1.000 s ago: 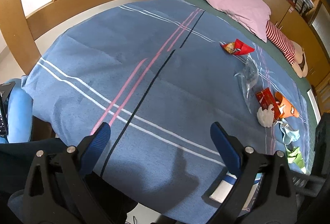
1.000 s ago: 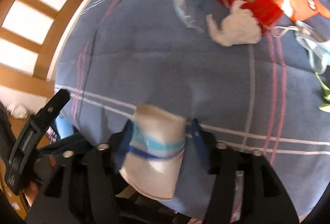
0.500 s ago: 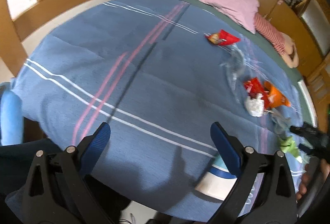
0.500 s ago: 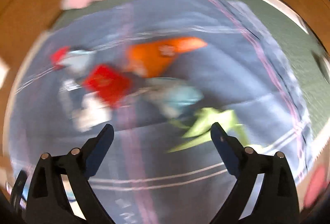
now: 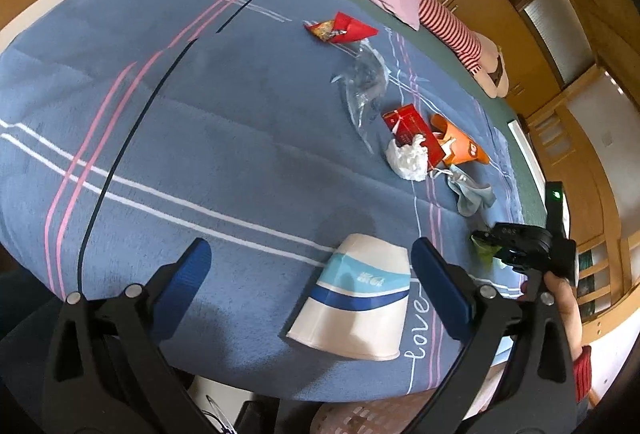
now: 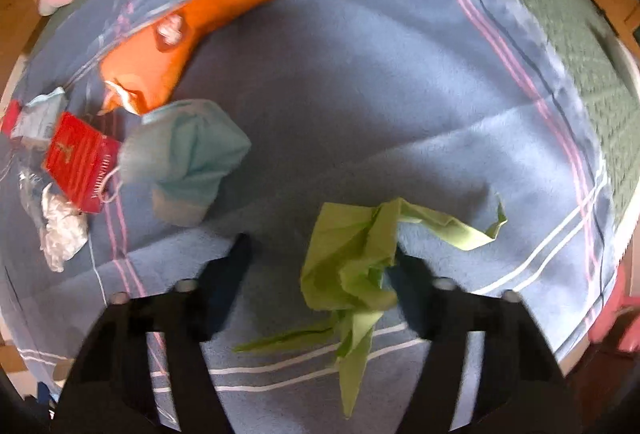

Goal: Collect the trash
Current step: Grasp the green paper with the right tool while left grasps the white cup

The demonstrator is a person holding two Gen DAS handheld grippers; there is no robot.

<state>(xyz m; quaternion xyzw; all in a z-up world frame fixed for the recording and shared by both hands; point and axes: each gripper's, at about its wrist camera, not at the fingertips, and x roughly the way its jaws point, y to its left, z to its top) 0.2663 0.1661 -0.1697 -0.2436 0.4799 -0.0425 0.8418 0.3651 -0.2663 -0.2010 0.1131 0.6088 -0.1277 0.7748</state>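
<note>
Left wrist view: the left gripper point(image 5: 306, 266) hangs with jaws wide apart and empty over a white paper cup with blue bands point(image 5: 356, 300) lying on its side on the blue striped bedspread point(image 5: 200, 114). Light and easily crushed, it wants a gentle pinch across its wall. The right gripper point(image 6: 322, 258) has just been closing on the crumpled green paper point(image 6: 352, 258), whose soft, weightless bunched middle sits between jaws not yet pressed on it.

Green wrapper point(image 6: 352, 258) (crumpled) between claw point(image 6: 320, 258) fingers
</note>
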